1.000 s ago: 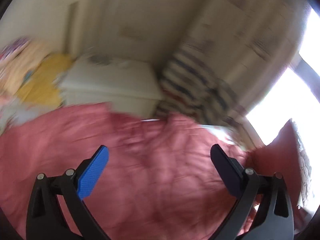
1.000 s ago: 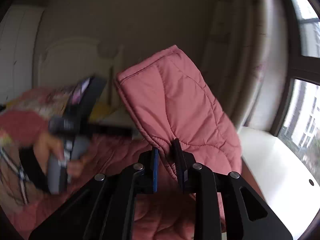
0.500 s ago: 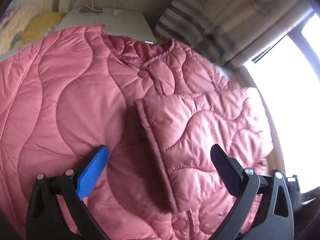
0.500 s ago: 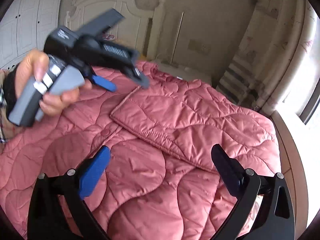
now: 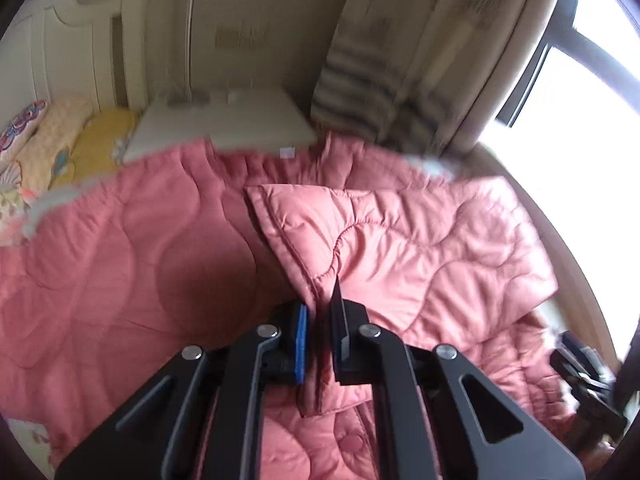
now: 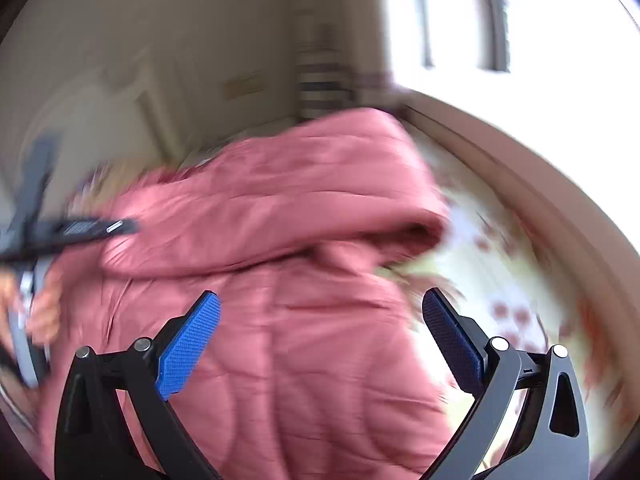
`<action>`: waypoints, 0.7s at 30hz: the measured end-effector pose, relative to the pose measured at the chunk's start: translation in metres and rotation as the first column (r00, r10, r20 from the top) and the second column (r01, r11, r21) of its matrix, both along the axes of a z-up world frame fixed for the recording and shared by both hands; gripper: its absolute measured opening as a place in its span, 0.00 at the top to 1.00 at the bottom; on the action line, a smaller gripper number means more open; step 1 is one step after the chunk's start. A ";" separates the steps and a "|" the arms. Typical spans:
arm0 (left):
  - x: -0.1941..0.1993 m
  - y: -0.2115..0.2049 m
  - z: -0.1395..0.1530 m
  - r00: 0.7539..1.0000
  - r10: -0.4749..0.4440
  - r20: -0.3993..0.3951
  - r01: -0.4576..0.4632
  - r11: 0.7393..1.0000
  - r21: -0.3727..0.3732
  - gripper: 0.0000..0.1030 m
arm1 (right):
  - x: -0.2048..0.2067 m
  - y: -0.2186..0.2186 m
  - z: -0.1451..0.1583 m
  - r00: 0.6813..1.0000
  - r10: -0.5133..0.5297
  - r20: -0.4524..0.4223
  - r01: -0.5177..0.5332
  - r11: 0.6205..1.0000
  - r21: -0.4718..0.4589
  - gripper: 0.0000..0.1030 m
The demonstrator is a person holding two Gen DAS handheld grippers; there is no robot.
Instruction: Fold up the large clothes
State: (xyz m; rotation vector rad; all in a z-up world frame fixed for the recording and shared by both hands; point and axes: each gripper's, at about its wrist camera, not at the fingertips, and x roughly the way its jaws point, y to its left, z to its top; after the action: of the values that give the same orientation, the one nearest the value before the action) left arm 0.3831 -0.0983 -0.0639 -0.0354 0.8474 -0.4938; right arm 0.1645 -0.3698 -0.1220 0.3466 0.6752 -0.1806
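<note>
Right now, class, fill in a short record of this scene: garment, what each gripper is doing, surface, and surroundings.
garment: pink quilted jacket, spread out, one sleeve folded across its front
left gripper: fingers shut on the folded sleeve's edge
right gripper: fingers open, holding nothing, above the jacket
surface: bed with floral sheet
surroundings: white nightstand, striped curtain, bright window
image quality: right wrist view heavily motion-blurred

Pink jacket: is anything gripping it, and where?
The left tongs pinch the pink jacket at its folded sleeve's cuff edge; the right tongs are open, holding nothing.
</note>
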 end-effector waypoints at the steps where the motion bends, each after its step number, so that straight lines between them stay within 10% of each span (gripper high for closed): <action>1: -0.005 0.010 0.011 1.000 0.017 0.023 -0.016 0.999 -0.029 0.92 | -0.003 -0.009 -0.003 1.000 -0.019 0.005 0.019 0.999 0.037 0.05; 10: 0.012 0.071 -0.040 0.980 0.125 -0.154 -0.129 0.991 -0.019 0.89 | 0.000 -0.030 -0.023 0.999 -0.023 -0.037 0.029 0.988 0.153 0.05; 15: 0.009 0.075 -0.060 0.985 0.095 -0.147 -0.109 0.990 -0.092 0.70 | 0.011 -0.034 -0.030 0.998 -0.042 -0.053 0.049 0.988 0.148 0.07; 21: 0.003 0.066 -0.062 0.992 0.109 -0.063 -0.112 0.993 -0.047 0.68 | 0.028 0.001 0.025 0.997 0.030 0.073 -0.018 0.987 -0.162 0.28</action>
State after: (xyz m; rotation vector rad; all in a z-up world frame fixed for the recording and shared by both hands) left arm 0.3866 -0.0319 -0.1261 -0.1439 0.8868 -0.4113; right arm 0.1929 -0.3686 -0.0974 0.1889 0.5861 -0.1974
